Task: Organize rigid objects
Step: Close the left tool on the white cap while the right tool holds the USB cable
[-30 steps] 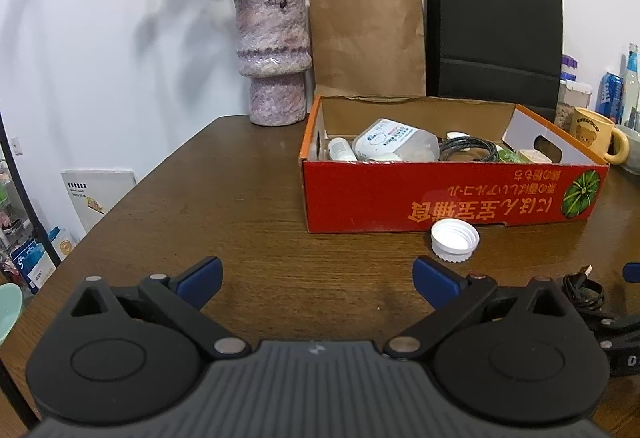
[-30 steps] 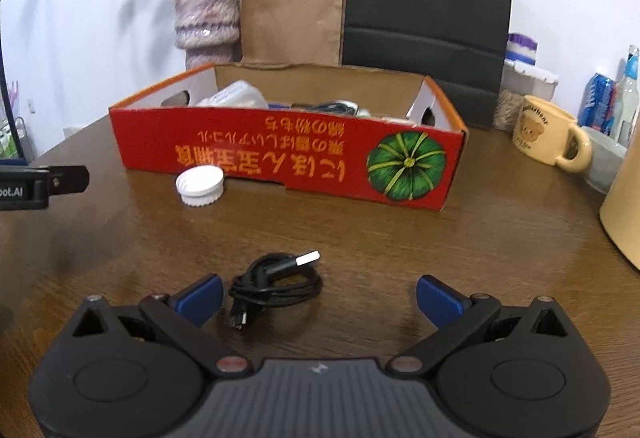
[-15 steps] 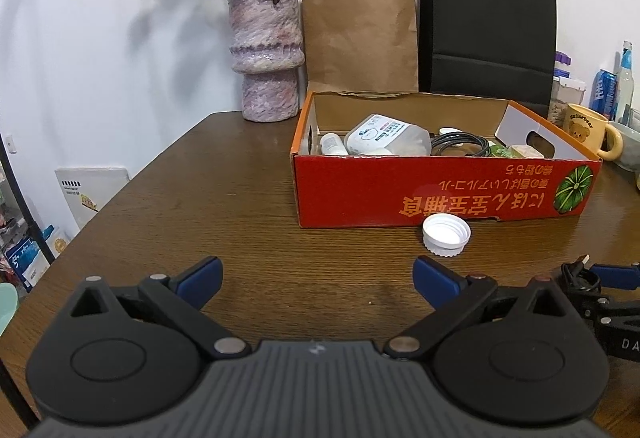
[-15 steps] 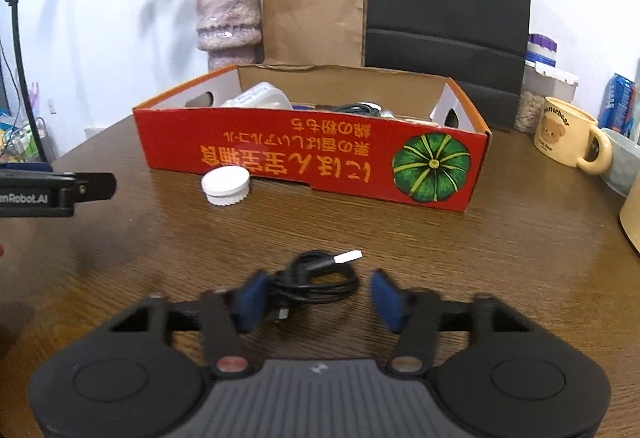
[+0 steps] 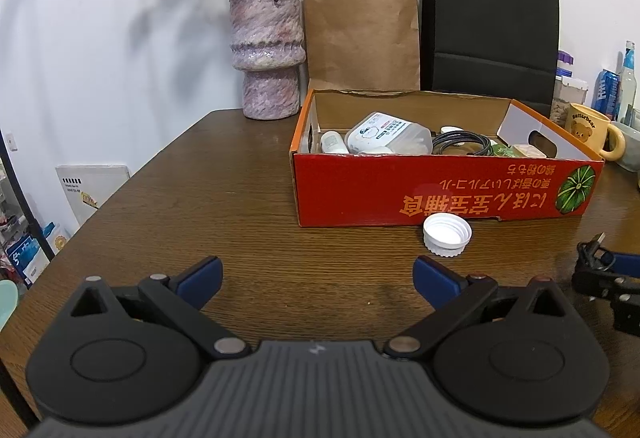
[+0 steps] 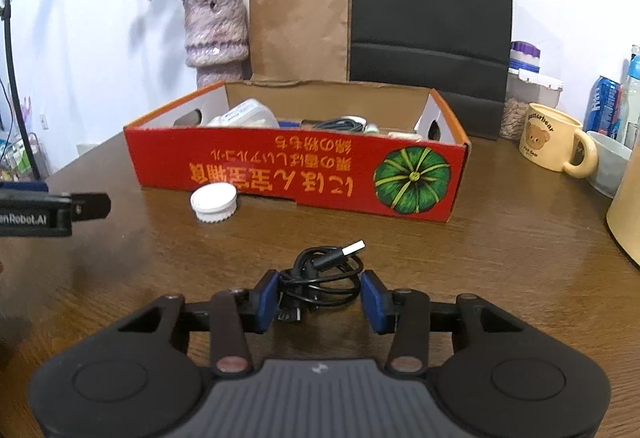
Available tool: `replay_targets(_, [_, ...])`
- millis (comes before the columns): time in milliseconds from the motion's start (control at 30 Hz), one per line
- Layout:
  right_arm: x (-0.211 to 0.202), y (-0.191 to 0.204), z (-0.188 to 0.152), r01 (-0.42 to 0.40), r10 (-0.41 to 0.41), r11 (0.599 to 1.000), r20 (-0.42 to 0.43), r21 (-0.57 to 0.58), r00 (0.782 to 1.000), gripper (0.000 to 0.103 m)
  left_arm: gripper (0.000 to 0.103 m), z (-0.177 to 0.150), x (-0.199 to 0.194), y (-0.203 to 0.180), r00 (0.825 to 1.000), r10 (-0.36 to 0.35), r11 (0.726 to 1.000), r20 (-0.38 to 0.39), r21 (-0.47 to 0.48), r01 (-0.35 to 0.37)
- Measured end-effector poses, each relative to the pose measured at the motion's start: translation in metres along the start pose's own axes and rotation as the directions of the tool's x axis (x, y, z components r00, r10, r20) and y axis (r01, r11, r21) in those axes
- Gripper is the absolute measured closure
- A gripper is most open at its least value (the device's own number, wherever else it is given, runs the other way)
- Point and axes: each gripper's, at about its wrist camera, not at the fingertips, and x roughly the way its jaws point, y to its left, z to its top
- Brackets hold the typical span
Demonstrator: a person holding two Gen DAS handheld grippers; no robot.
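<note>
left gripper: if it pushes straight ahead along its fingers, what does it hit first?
Likely bare table first, since the left gripper points down at open wood with nothing between its fingers. The white cap and red box sit off to the right of that line, though depth is hard to judge.

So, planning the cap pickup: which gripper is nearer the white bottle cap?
Left gripper: the white bottle cap lies just ahead, rightward. Right gripper sits farther off.

A vase (image 5: 267,49), two paper bags (image 5: 362,33) and a mug (image 6: 550,137) stand behind.
</note>
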Motion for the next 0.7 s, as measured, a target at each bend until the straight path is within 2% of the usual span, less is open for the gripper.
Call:
replay_targets(233, [-0.004, -0.02, 0.008, 0.019, -0.021, 0.999, 0.048, 0.047, 0.999, 0.06, 0.0, 0.005, 0.006, -0.009, 1.0, 0.016, 1.0, -0.001, -0.002, -0.016])
replay_targets(700, [-0.008, -0.064, 0.022, 0.051, -0.067, 0.992, 0.141, 0.119, 0.988, 0.06, 0.0, 0.015, 0.038, -0.047, 0.997, 0.041, 0.999, -0.065, -0.009, -0.041])
